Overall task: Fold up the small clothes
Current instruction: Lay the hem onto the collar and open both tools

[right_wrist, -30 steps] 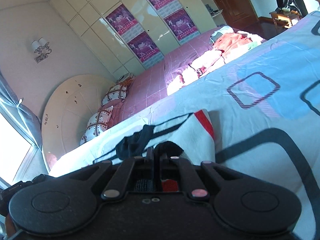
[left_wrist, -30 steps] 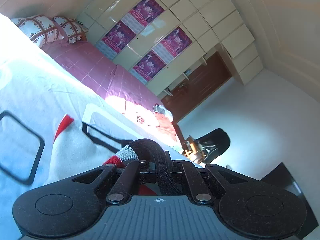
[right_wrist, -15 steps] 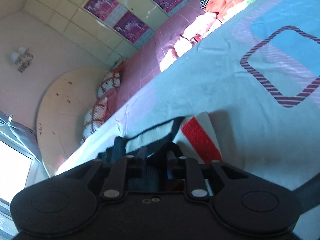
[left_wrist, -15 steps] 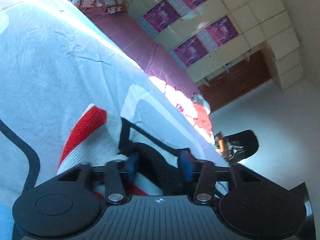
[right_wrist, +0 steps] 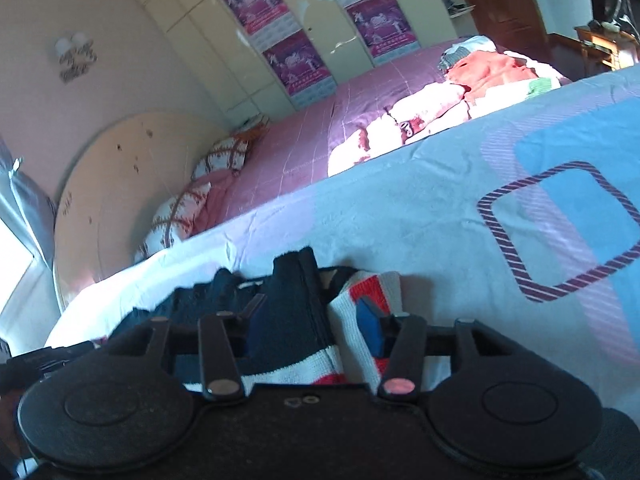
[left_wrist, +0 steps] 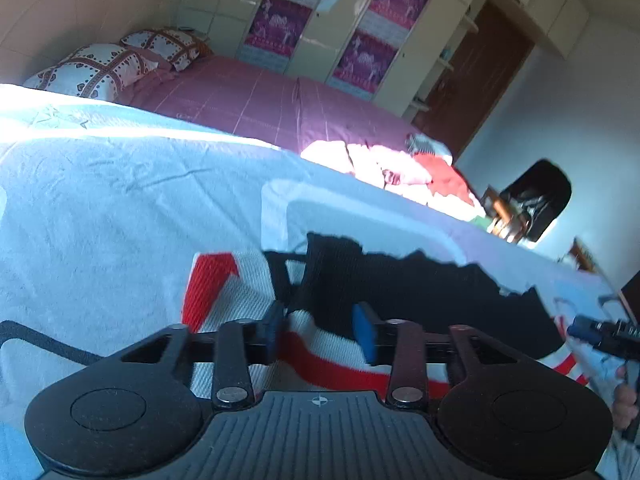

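A small knit garment [left_wrist: 240, 304], white with red stripes and black trim, lies on the pale blue patterned bedspread [left_wrist: 120, 200]. Its black part [left_wrist: 420, 292] spreads to the right. My left gripper [left_wrist: 320, 330] is open, its blue pads either side of the garment's black edge, not clamping it. In the right wrist view the same garment [right_wrist: 360, 292] lies under my right gripper [right_wrist: 312, 324], which is open with the black fold [right_wrist: 292, 300] between its fingers. The right gripper's tip [left_wrist: 592, 330] shows at the right edge of the left wrist view.
A pile of red and white clothes [left_wrist: 400, 168] lies further back on the bed, on a purple sheet [left_wrist: 260, 104]. Patterned pillows [left_wrist: 100, 72] sit at the headboard. Wardrobes with posters [left_wrist: 360, 52], a brown door [left_wrist: 480, 80] and a dark chair [left_wrist: 536, 200] stand beyond.
Both grippers were shut on the garment's black edge a second ago. They have opened and let it go, and the garment now lies flat on the bedspread.
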A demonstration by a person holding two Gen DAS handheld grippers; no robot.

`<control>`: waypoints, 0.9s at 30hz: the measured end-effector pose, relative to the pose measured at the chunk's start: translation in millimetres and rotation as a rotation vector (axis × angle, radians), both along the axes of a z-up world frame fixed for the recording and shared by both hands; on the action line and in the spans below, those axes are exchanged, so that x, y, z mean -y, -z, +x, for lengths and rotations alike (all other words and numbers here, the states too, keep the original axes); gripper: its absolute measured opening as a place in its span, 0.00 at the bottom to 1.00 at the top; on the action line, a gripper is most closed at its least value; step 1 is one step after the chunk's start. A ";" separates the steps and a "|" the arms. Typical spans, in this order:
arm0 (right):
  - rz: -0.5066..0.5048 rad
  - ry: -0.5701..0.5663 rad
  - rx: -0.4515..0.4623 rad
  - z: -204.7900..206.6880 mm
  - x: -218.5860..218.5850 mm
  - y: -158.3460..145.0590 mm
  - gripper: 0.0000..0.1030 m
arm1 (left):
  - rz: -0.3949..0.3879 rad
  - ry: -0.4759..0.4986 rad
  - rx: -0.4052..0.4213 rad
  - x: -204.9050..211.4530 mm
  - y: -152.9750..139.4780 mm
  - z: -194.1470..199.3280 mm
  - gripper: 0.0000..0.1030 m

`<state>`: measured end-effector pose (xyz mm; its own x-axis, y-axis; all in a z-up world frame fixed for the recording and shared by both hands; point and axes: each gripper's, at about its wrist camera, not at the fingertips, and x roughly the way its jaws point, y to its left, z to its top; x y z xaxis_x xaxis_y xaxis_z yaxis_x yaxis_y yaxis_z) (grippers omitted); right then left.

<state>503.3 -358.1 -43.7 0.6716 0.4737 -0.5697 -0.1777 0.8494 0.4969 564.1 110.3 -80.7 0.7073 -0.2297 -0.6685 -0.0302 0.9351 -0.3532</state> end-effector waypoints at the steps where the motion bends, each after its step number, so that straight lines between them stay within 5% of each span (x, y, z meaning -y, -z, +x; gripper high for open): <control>1: -0.032 -0.008 -0.007 3.3 -6.5 1.0 0.42 | 0.045 0.001 -0.011 4.5 -0.3 0.6 0.30; 6: -0.277 -0.093 0.053 6.5 -43.4 6.1 0.41 | 0.206 0.010 -0.012 23.9 -4.2 -7.2 0.30; 7: -0.328 -0.114 0.058 6.9 -50.4 8.0 0.37 | 0.229 0.021 -0.007 27.1 -3.9 -8.7 0.30; 8: -0.362 -0.130 0.069 5.2 -55.1 8.7 0.22 | 0.244 0.021 0.001 28.4 -3.3 -10.9 0.30; 10: -0.375 -0.150 0.085 2.4 -58.8 5.6 0.08 | 0.219 0.022 0.029 26.5 -8.0 -18.4 0.06; 16: -0.416 -0.079 0.152 -10.7 -50.5 -8.6 0.07 | 0.215 -0.052 0.142 15.9 -17.8 -42.5 0.06; 22: -0.464 -0.035 0.104 1.8 -50.9 14.5 0.08 | 0.229 -0.108 0.094 12.4 6.2 -27.9 0.06; 24: -0.470 -0.037 0.098 1.0 -50.8 11.2 0.11 | 0.232 -0.123 0.096 13.0 2.1 -31.0 0.18; 25: -0.478 -0.020 0.107 -2.6 -49.3 5.4 0.25 | 0.234 -0.133 0.100 12.1 -1.2 -35.1 0.30; 27: -0.503 -0.004 0.186 -21.6 -48.8 -11.4 0.26 | 0.253 -0.174 0.151 9.9 -14.9 -54.4 0.38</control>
<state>481.8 -309.3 -32.3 0.7814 0.1756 -0.5989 -0.2277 0.9737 -0.0116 509.7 100.4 -65.8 0.8164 0.0633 -0.5740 -0.1625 0.9790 -0.1231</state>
